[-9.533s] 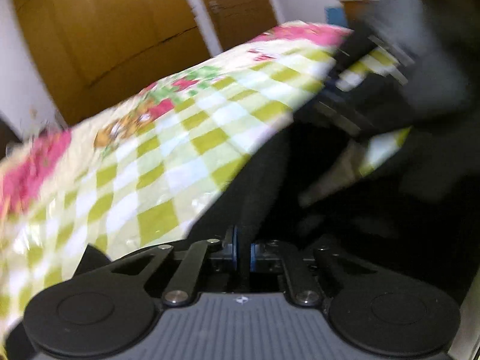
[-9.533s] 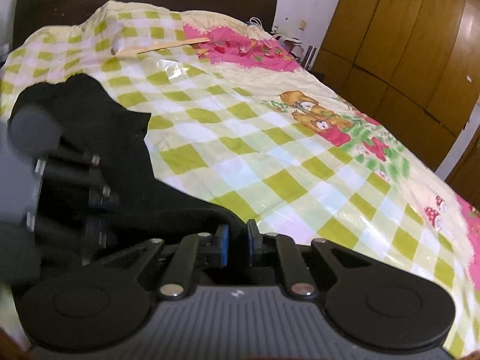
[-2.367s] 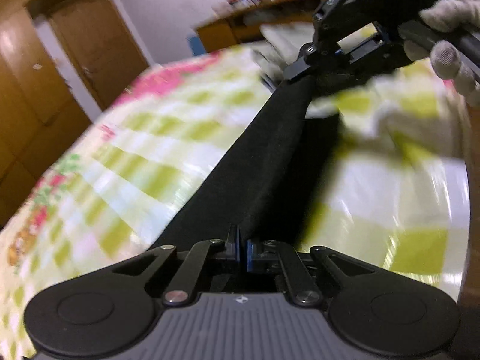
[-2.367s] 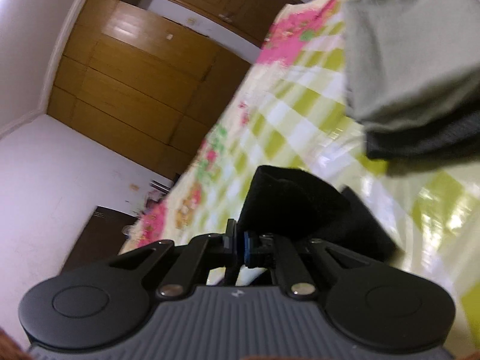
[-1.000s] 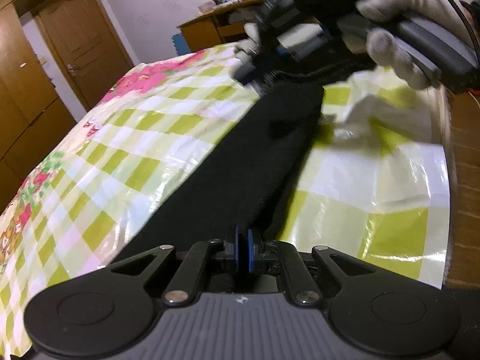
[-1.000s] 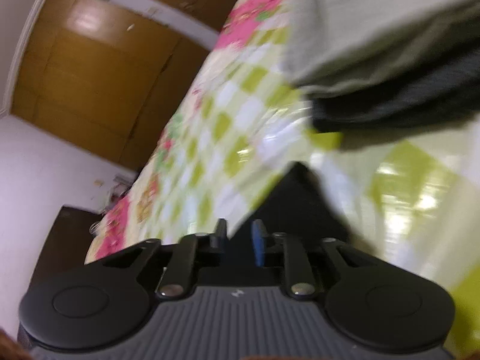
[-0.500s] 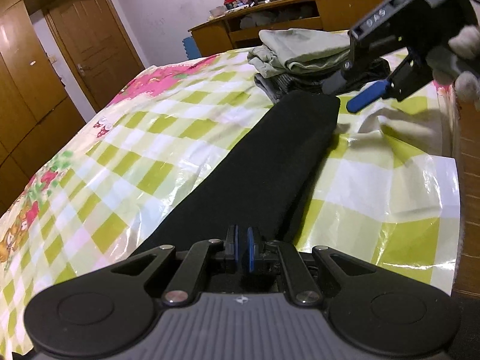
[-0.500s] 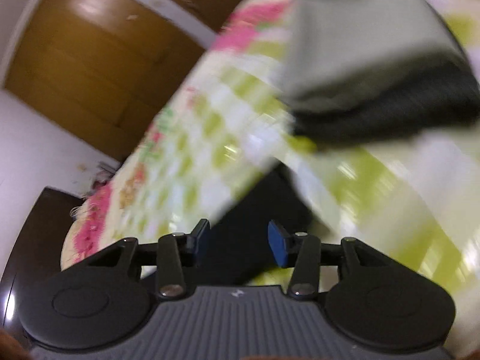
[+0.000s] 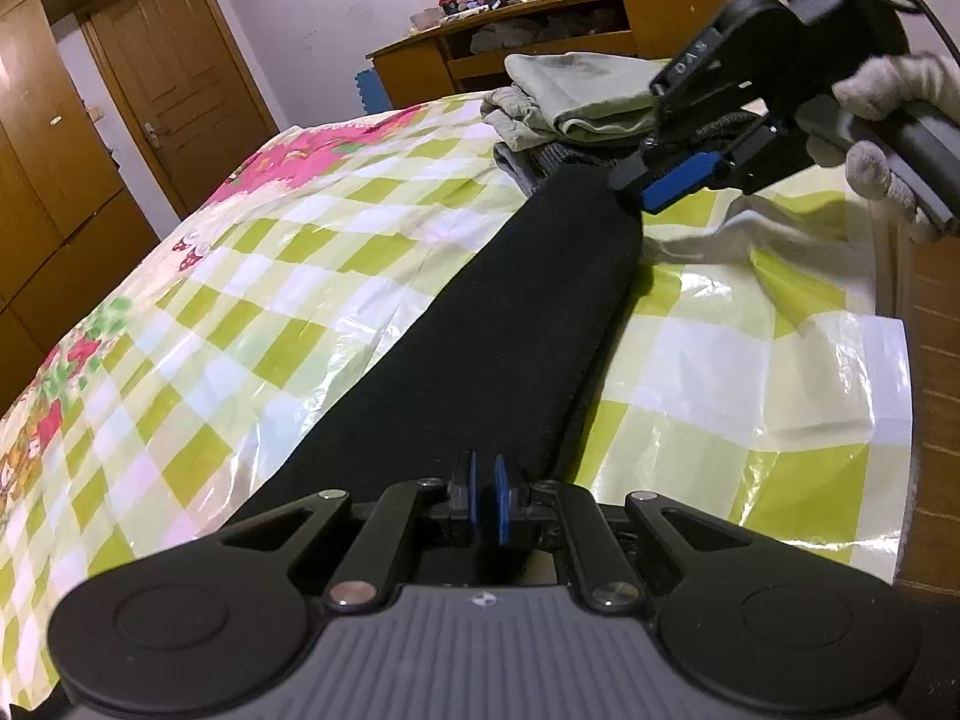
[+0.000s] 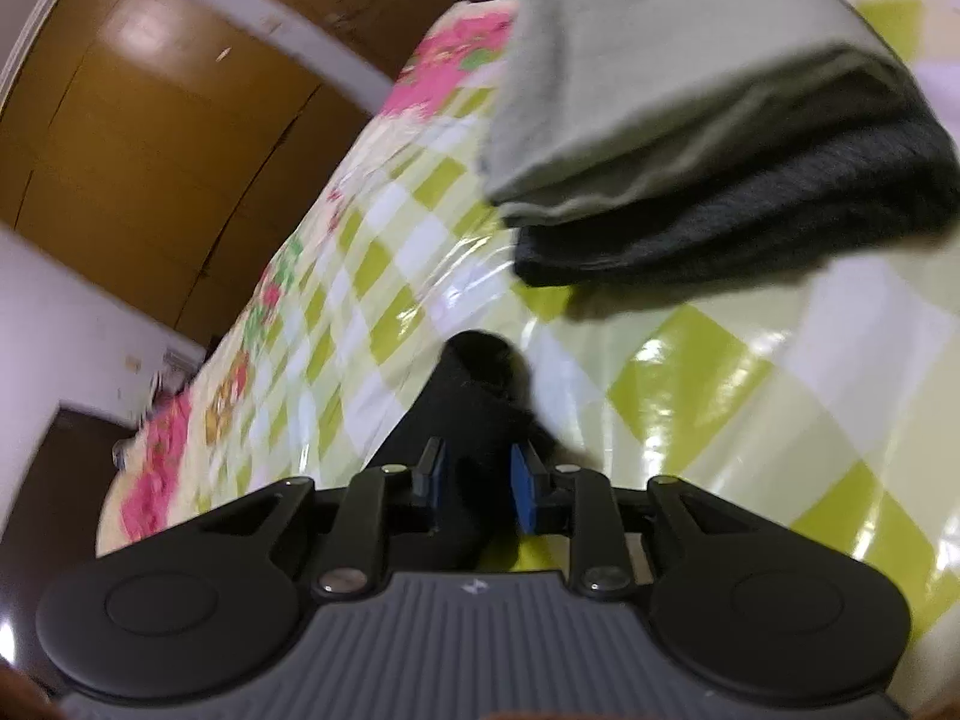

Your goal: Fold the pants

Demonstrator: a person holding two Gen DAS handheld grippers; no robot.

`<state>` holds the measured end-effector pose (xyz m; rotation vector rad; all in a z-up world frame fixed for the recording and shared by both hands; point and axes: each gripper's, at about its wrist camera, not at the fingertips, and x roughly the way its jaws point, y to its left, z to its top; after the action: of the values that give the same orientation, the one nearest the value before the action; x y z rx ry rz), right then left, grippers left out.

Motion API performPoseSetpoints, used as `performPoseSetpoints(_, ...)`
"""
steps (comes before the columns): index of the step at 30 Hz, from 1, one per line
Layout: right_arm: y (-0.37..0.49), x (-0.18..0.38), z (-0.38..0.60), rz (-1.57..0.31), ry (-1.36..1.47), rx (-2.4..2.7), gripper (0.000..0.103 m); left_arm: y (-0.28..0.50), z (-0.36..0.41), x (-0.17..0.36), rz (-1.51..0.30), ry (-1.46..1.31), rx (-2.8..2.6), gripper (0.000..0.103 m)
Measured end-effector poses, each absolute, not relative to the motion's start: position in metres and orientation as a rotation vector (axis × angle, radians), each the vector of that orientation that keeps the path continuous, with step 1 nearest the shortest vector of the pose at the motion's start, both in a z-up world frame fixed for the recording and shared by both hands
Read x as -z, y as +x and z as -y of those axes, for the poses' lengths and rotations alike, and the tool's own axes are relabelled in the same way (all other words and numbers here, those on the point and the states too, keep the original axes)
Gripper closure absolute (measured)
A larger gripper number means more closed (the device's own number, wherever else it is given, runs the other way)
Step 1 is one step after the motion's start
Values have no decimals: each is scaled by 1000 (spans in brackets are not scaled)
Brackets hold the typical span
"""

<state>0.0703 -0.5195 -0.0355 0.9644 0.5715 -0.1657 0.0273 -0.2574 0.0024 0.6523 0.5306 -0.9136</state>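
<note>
Black pants (image 9: 510, 312) lie as one long strip on the checked bed cover (image 9: 240, 300). My left gripper (image 9: 483, 498) is shut on their near end. At the far end, a gloved hand (image 9: 888, 102) holds my right gripper (image 9: 654, 174) at the strip's right corner. In the right wrist view that gripper (image 10: 477, 480) has its jaws closing. The pants' end (image 10: 474, 390) lies between and beyond its blue pads (image 10: 523, 486). The pads stand apart and do not press the cloth.
A stack of folded clothes (image 9: 576, 102), pale green on dark grey, sits just past the pants' far end (image 10: 690, 90). A wooden bed rail (image 9: 936, 360) runs along the right. A desk (image 9: 540, 18) and wooden doors (image 9: 174, 78) stand behind.
My right gripper opened wide off the pants' far end, then came back down at that corner with its jaws narrower. The left gripper and the pants stayed put.
</note>
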Motion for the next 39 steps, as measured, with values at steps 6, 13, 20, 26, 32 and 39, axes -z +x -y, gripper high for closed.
performPoseSetpoints(6, 65, 45, 527, -537, 990, 218, 61, 27, 259, -1, -534, 653, 915, 80)
performPoseSetpoints(13, 69, 43, 519, -521, 989, 164, 61, 27, 260, -1, -533, 658, 917, 80)
performPoseSetpoints(20, 82, 26, 506, -551, 866, 139, 89, 27, 260, -1, -537, 657, 920, 80)
performPoseSetpoints(26, 97, 36, 507, -625, 854, 171, 85, 28, 258, -2, -531, 652, 918, 79)
performPoseSetpoints(32, 113, 13, 503, -491, 988, -43, 96, 32, 247, -23, -469, 628, 868, 79)
performPoseSetpoints(39, 119, -56, 481, -263, 947, -286, 96, 27, 239, -48, -412, 566, 881, 79)
